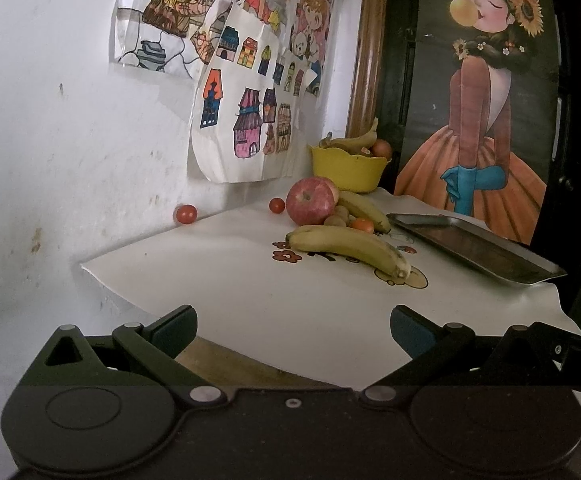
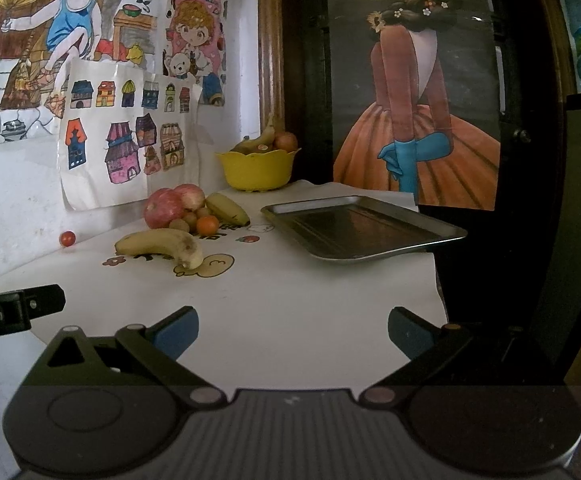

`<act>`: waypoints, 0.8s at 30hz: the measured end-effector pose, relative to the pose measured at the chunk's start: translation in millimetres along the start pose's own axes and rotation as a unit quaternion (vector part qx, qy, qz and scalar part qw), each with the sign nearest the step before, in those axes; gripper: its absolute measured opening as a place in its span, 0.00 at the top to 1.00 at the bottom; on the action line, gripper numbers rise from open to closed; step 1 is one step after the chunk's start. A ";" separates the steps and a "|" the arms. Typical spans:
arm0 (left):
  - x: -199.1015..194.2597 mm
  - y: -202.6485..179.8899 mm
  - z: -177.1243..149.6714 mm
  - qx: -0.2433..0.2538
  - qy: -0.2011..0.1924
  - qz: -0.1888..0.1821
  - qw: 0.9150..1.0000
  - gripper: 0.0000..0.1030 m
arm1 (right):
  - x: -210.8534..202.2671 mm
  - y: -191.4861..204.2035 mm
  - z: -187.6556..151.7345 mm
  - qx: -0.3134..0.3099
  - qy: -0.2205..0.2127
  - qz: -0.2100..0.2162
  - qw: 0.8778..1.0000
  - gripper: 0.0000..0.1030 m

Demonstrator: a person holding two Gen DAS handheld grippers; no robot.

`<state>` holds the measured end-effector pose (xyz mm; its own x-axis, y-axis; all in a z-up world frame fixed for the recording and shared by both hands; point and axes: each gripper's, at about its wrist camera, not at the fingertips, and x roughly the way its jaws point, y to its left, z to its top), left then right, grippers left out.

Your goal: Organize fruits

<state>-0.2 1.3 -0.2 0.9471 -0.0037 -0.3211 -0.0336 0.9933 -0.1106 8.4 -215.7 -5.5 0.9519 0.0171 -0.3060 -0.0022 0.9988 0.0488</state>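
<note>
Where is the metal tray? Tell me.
The rectangular metal tray sits on the right of the white table, in front of the yellow plastic bowl, right of the bananas.

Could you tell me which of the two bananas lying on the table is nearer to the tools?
The front banana, lying alone on the cartoon print. The other banana lies farther back, beside the apples, nearer the yellow bowl.

A home: children's coloured drawings [image 2: 126, 136] taped to a scuffed wall [image 1: 50, 140] above a paper-covered table [image 2: 290, 300].
</note>
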 end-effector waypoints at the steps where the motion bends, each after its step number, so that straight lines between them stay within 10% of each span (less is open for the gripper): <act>1: -0.1 0.0 0.0 0.000 0.000 0.000 1.000 0.01 | 0.2 -0.2 0.0 0.000 0.000 0.000 1.000 0.00; 24: 6.7 12.2 -4.8 0.000 0.004 0.010 1.000 0.01 | 3.2 3.4 -2.9 0.001 0.007 0.001 1.000 0.00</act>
<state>4.2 12.8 -8.2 0.9439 0.0161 -0.3299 -0.0531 0.9932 -0.1034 10.5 -212.2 -9.2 0.9472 0.0196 -0.3201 -0.0035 0.9987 0.0509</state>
